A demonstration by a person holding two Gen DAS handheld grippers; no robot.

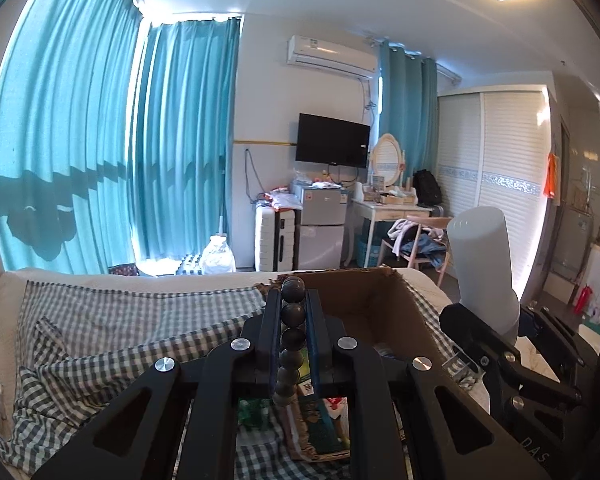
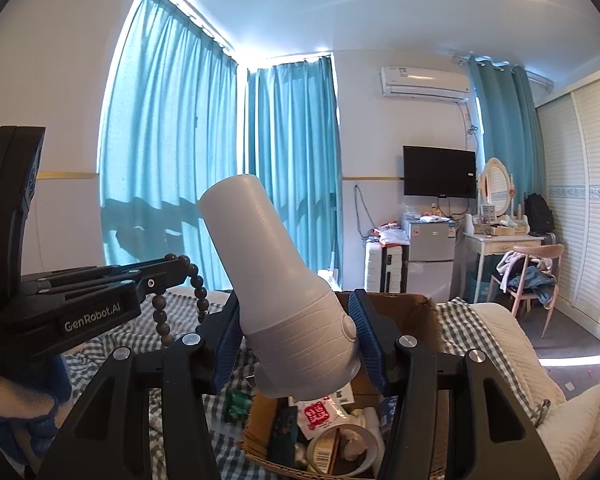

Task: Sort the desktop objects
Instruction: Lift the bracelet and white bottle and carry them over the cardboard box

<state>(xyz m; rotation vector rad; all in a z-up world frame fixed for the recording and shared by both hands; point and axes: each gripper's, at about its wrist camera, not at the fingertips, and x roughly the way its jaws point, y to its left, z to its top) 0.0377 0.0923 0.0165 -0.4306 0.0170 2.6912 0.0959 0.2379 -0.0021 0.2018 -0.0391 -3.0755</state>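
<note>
My left gripper (image 1: 293, 296) is shut on a string of dark round beads (image 1: 293, 314), which runs up between its pads and hangs in a loop below them. It is held over the near left part of an open cardboard box (image 1: 364, 300). My right gripper (image 2: 296, 308) is shut on the wide ribbed base of a white bottle-shaped container (image 2: 268, 256), which tilts up and to the left. In the right wrist view the left gripper (image 2: 184, 268) and its beads (image 2: 199, 292) are at the left. The box (image 2: 400, 304) lies below both grippers.
The box stands on a blue-and-white checked cloth (image 1: 140, 320) and holds several things, among them a red-and-white packet (image 2: 320, 416) and a tape roll (image 2: 360, 448). A green packet (image 2: 238, 402) lies on the cloth beside it. A white blanket (image 2: 520, 360) lies to the right.
</note>
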